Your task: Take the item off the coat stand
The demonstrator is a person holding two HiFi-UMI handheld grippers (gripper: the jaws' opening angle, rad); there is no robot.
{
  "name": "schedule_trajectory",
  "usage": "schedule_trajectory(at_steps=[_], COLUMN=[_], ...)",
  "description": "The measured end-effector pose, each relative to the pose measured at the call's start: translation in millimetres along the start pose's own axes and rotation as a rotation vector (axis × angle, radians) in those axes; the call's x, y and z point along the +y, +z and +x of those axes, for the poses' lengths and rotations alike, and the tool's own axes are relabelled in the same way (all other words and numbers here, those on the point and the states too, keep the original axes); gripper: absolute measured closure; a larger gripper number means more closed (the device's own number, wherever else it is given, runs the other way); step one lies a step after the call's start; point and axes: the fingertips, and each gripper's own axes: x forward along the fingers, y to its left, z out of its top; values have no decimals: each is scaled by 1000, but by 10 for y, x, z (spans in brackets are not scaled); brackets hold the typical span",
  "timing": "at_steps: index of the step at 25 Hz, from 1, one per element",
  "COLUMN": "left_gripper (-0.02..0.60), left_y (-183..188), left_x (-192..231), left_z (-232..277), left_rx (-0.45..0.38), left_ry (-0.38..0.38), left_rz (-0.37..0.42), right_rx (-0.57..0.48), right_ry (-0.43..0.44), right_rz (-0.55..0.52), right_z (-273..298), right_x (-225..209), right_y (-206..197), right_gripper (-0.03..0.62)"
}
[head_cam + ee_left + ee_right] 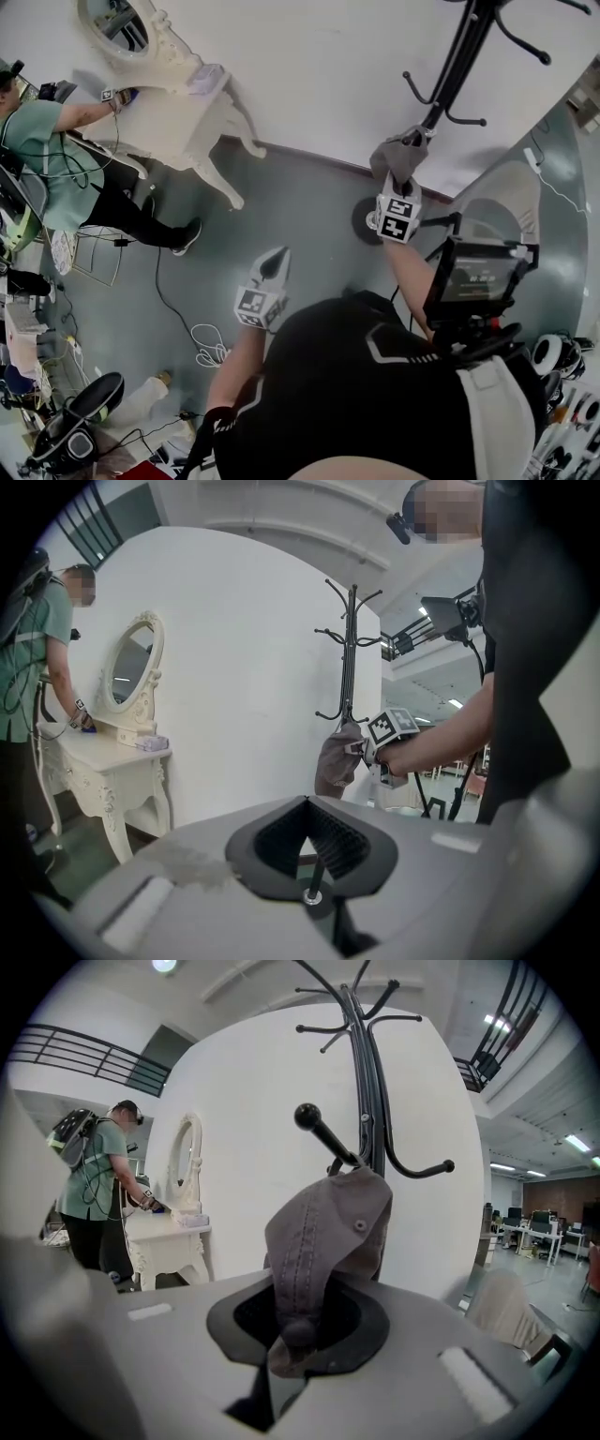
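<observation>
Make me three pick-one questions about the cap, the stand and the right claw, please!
1. Where is the cap? A in a box; B at the stand; C on a bed.
2. What colour is the stand? A red; B white; C black.
3. What is the right claw doing? A shut on the cap; B wide open, empty; C holding a cup.
Answers: 1 B, the cap hangs against the stand's pole; 2 C, its pole and hooks are black; 3 A, its jaws pinch the cap's cloth in the right gripper view.
</observation>
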Motion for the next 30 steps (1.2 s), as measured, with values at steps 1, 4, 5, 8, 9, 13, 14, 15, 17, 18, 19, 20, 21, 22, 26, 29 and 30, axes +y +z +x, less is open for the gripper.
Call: schedule_trajectory(at_steps=[1,4,5,8,9,13,14,15,17,18,19,20,21,22,26,29,30], left_gripper=[581,581,581,581,581,581,581,581,581,581,581,581,581,581,581,581,581], left_y=[-6,5,15,45,74,83,78,78,51,35,31,41,56,70,93,90,95], left_x=[5,-2,-7,-22,-35,-90,-104,-112,-114,-117,-128,-143,-157,-167,-209,-238,-249], left_z=[-7,-44,-52,-75,-88,-153,-173,-194,-238,-259,-279,-298,-315,-329,-408,-487,-510], left_rx=[-6,6,7,0,-3,-16,-17,-18,-8,-3,-1,-1,-1,-2,-21,-21,-22], left_ry=[-5,-14,-16,-25,-27,-43,-48,-52,-58,-62,-66,-69,-72,-76,-101,-109,-111], left_rz=[6,3,0,2,0,-10,-7,-3,3,5,5,4,4,5,14,20,25], right_rx=[-5,-25,-34,-58,-60,-49,-51,-54,-65,-70,-73,-76,-80,-86,-118,-142,-150], right_ry=[-1,-1,0,-1,-1,3,2,3,5,6,10,20,34,49,81,99,107], right_rz=[3,8,7,-4,-8,-20,-19,-18,-25,-34,-44,-53,-59,-65,-93,-110,-114], right_z=[-14,-44,-49,-108,-143,-300,-342,-384,-463,-499,-535,-570,-601,-629,-781,-922,-973], right_x=[5,19,21,42,59,116,121,133,165,178,189,207,235,269,401,490,524], right_y=[31,114,140,226,246,301,309,321,346,354,360,371,390,417,531,580,594], right_gripper=[553,556,556,557,557,559,559,559,559,559,559,560,560,560,562,562,562])
